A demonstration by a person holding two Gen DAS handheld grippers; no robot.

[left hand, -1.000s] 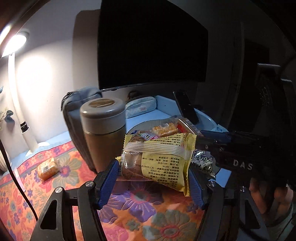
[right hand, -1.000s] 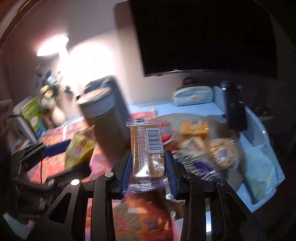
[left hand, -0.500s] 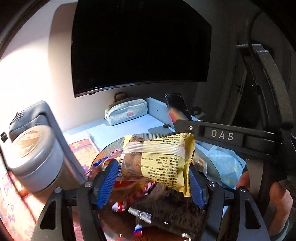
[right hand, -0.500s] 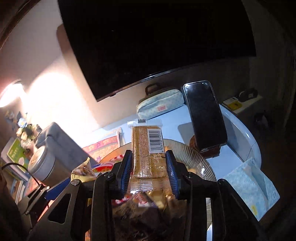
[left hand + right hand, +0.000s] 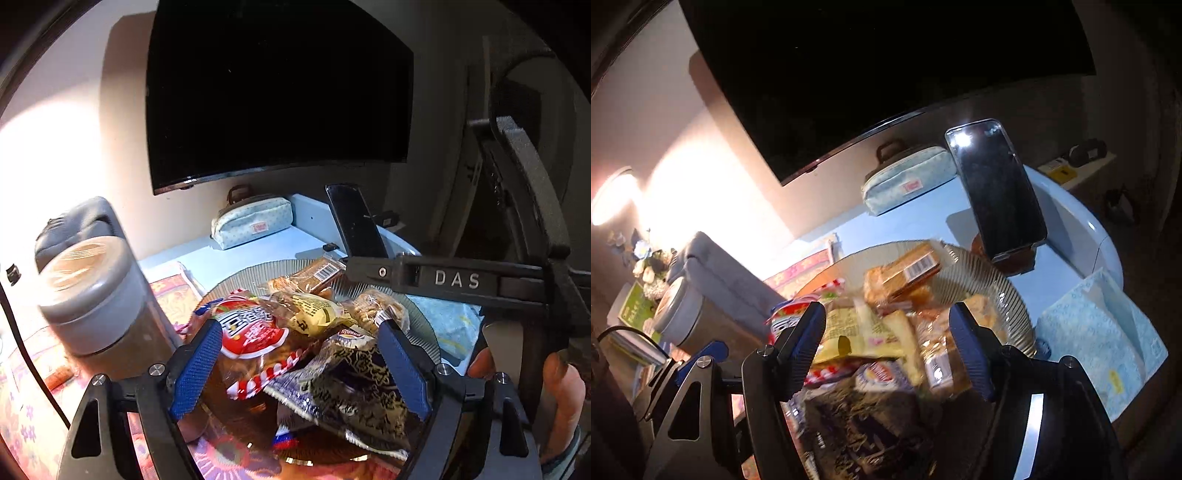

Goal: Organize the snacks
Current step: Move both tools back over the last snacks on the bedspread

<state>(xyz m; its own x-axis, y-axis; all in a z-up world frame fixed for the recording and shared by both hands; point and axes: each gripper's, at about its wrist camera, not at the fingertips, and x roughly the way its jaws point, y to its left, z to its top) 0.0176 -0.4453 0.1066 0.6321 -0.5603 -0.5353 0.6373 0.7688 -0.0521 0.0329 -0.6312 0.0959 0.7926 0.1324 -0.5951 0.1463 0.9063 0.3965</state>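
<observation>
Both jaws just released; plate (image 5: pixel 417 314) mostly hidden under blurred snack packets (image 5: pixel 886 332)

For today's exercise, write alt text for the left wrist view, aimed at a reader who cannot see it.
The open left gripper hovers over a ribbed glass plate heaped with wrapped snacks, its jaws having just been opening and nothing between the blue pads. A yellow packet lies atop a red-and-white one. Behind stand a grey-lidded jar, a propped phone and a dark monitor.

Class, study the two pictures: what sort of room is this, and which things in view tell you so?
Probably a living room or bedroom at home: a big dark screen on the wall, a floral tablecloth, and a glass plate piled with snacks.
</observation>
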